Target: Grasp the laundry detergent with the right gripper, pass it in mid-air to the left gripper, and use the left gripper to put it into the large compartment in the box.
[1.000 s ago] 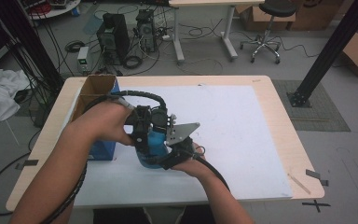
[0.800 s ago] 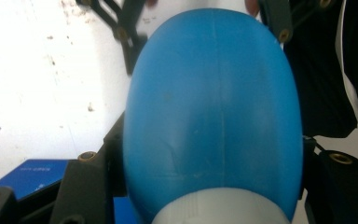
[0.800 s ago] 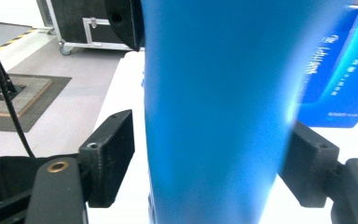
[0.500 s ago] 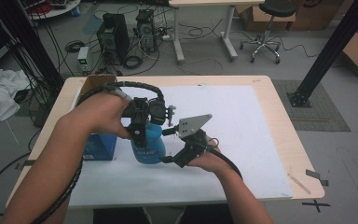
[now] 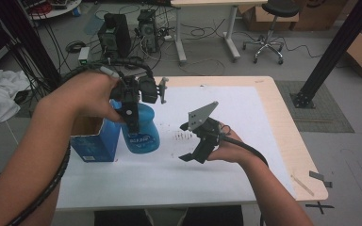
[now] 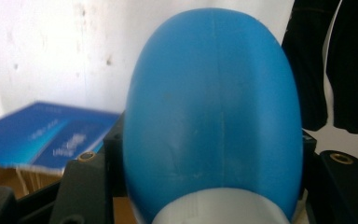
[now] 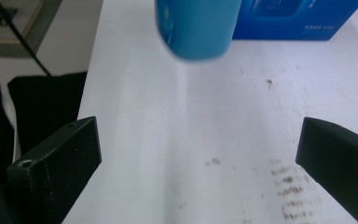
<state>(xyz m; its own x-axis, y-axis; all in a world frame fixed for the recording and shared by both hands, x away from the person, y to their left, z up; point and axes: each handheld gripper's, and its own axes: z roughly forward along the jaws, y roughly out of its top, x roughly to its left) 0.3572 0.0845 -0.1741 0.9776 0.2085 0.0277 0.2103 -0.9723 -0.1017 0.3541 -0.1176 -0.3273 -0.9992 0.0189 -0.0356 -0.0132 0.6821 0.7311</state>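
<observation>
A blue plastic bottle [image 5: 142,132] with a white neck hangs beside an open blue carton [image 5: 92,141] at the table's left. My left gripper [image 5: 132,115] is shut on its upper part from above. In the left gripper view the bottle [image 6: 214,116] bulges between the black jaws, with the carton [image 6: 46,135] behind it. The bottle's base appears to hover just off the white sheet. My right gripper [image 5: 185,142] stands open to the right of the bottle, apart from it. Its jaws are spread wide around bare sheet [image 7: 200,154], with the bottle [image 7: 198,28] ahead.
A white sheet [image 5: 245,113] covers the wooden table, with small dark marks [image 5: 184,136] near the right gripper. The carton [image 7: 298,18] stands at the sheet's left edge. Computer cases, cables and a stool are on the floor beyond the table.
Both grippers were together at the bottle. The right gripper has drawn away to the right and stands open. The left gripper has raised the bottle and moved it back towards the carton.
</observation>
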